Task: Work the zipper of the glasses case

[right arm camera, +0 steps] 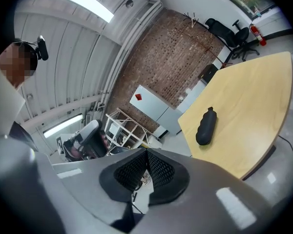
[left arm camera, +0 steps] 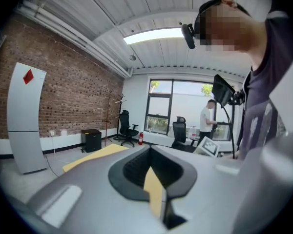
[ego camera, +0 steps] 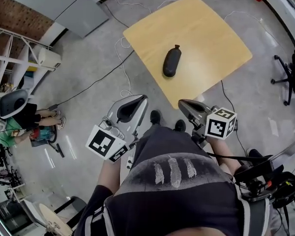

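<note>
Looking down through the head view, I see grey floor (ego camera: 88, 58) filling most of the picture, with a pale wooden table (ego camera: 196, 28) standing on it ahead of the person. A white panel (ego camera: 64, 1) leans at the upper left, next to a brick wall (left arm camera: 78, 96) that shows more clearly in the left gripper view. The person's dark-shirted torso (ego camera: 172, 191) fills the bottom of the head view. Both grippers are held out in front of it, short of the table's near corner.

The left gripper (ego camera: 141, 99) sits at the left, with its marker cube (ego camera: 106, 143) towards the person. In the left gripper view its jaws are together at the tips, with nothing caught between them (left arm camera: 149, 152). The right gripper (ego camera: 183, 103) sits at the right, and its cube (ego camera: 220, 123) is close beside the person's right arm. In the right gripper view its ribbed pads meet and the jaws are closed on nothing (right arm camera: 146, 152).

The glasses case (ego camera: 171, 62) is a dark, long, rounded shape lying flat on the table. It rests in the half of the tabletop nearer the person, well apart from both grippers, and nothing is touching it. The right gripper view shows it too (right arm camera: 206, 126), off to the right of the jaws.

A black cable (ego camera: 95, 83) trails across the floor to the left of the table.
</note>
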Tool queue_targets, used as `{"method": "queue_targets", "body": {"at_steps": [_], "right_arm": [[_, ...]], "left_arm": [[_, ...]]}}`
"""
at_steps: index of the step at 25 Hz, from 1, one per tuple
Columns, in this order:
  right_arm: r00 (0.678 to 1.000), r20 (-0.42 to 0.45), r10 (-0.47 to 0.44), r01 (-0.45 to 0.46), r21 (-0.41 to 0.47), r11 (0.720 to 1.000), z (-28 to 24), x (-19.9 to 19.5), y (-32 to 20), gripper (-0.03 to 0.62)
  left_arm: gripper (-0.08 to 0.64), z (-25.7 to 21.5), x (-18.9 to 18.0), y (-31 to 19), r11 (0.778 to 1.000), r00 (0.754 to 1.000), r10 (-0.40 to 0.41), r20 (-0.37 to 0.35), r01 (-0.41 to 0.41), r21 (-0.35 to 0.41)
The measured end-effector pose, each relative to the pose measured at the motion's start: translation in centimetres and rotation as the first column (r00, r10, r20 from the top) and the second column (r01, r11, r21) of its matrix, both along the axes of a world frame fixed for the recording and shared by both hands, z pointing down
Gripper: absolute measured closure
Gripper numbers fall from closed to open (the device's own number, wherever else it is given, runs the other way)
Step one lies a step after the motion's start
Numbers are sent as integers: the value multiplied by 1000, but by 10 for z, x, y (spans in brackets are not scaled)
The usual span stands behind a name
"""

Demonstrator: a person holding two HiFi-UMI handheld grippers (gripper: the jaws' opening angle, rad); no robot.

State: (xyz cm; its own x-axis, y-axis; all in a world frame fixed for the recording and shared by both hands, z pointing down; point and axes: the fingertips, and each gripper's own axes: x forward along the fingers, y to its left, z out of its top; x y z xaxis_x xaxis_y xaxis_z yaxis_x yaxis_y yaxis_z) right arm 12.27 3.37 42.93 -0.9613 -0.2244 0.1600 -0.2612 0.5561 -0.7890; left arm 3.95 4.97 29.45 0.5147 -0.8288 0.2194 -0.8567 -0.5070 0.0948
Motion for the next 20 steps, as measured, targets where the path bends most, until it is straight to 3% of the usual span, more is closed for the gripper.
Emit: {"method": "queue_targets", "body": {"at_steps": [5, 10, 20], "right_arm": [[999, -37, 29, -29, -12, 999, 17, 4, -12, 594], [987, -106, 124, -127, -15, 992, 23, 13, -34, 594], [930, -302, 208, -236, -59, 970, 52, -34, -80, 594]], "left_arm": [[560, 8, 6, -26, 998, 998, 57, 14, -57, 15], [560, 7, 5, -58, 987, 988, 153, -7, -152, 45], [560, 12, -83, -108, 975, 971, 216, -104, -208, 76]]}}
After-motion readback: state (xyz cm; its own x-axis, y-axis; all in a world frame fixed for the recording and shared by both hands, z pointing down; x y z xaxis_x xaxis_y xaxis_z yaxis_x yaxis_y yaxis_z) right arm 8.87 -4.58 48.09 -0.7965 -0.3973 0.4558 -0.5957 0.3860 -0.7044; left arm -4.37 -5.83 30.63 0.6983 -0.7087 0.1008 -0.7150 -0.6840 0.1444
